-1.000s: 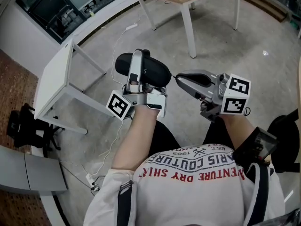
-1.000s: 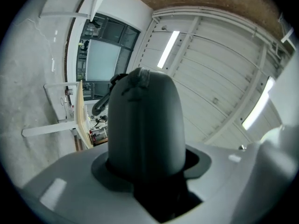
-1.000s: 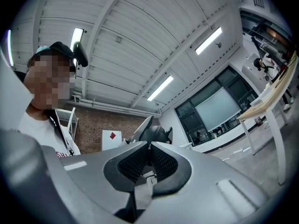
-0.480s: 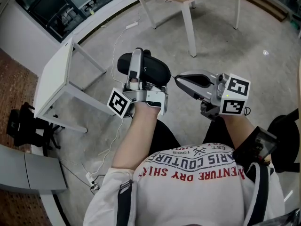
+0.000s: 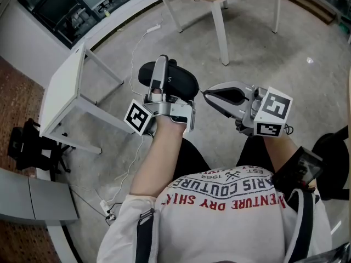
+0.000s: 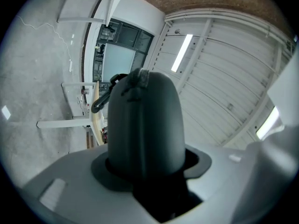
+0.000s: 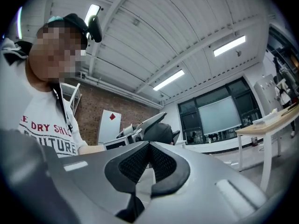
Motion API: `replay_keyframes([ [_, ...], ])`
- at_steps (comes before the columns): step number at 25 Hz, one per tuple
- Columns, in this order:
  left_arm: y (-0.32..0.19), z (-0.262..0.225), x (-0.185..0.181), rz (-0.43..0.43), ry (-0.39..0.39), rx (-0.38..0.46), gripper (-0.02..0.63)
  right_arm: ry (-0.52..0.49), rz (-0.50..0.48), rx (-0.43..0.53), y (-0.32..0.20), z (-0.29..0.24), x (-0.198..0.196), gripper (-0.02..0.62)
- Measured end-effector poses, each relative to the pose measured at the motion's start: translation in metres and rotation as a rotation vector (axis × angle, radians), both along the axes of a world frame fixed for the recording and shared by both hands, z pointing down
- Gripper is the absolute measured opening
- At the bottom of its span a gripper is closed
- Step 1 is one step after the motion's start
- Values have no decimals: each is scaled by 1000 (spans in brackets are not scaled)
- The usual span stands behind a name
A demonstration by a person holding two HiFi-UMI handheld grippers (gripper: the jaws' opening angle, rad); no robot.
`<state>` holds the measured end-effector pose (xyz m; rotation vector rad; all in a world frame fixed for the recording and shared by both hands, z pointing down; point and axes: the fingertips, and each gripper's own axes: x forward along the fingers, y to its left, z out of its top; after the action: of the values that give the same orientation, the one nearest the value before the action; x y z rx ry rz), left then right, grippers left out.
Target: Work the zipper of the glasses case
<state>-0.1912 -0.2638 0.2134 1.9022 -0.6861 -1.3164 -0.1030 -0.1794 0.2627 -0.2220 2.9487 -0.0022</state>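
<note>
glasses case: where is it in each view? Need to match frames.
Head view: glasses case, black, upper centre, just above the person's forearm.
Left gripper view: fills the centre, clamped between the jaws.
Right gripper view: small dark shape at centre, just beyond the jaw tips.
Shared landmark: dark window wall.
</note>
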Motion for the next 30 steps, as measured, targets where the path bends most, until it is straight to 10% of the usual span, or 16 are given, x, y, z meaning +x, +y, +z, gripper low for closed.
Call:
replay_keyframes([
  [19, -5, 10, 1, 12, -21, -21, 253, 110, -45, 9, 7, 20, -14, 12],
  [23, 4, 13, 10, -32, -299, 49, 253, 89, -17, -46, -3, 27, -6, 5],
  [30, 30, 62, 20, -125, -1143, 146, 253, 114, 105, -61, -27, 39, 15, -8],
])
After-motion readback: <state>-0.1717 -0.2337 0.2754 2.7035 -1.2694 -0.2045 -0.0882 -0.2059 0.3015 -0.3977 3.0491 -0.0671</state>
